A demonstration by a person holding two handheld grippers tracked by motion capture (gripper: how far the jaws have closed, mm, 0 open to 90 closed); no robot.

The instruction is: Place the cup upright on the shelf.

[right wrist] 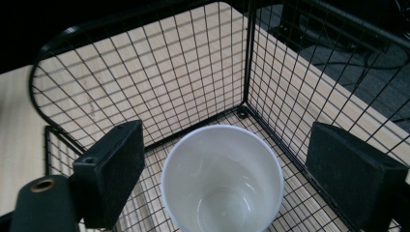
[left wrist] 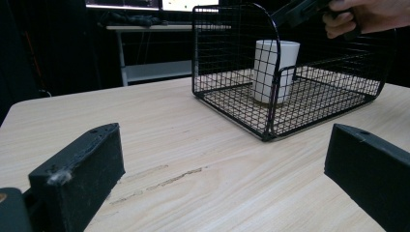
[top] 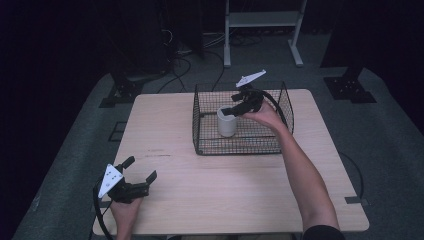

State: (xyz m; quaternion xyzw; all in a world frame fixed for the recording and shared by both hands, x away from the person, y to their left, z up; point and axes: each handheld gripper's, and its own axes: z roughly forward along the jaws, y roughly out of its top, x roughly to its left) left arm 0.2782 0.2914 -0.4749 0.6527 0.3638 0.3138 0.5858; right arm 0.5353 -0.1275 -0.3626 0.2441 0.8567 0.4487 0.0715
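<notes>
A white cup [top: 226, 122] stands upright inside a black wire basket [top: 240, 150] at the far middle of the wooden table [top: 200, 195]. My right gripper [top: 231, 109] hovers just over the cup's rim, open, its jaws spread wider than the cup [right wrist: 222, 179] and not touching it. The basket's wire walls [right wrist: 145, 72] rise behind the cup in the right gripper view. My left gripper [top: 141, 168] rests low near the table's front left corner, open and empty. In the left gripper view the cup [left wrist: 275, 70] sits in the basket [left wrist: 232, 111], with the other gripper [left wrist: 300, 9] above.
The basket takes up the far middle of the table, with bare wood between it and the left gripper. A white metal frame [top: 262, 20] and cables [top: 185, 55] lie on the floor beyond the table. Faint scratches [left wrist: 164, 181] mark the wood.
</notes>
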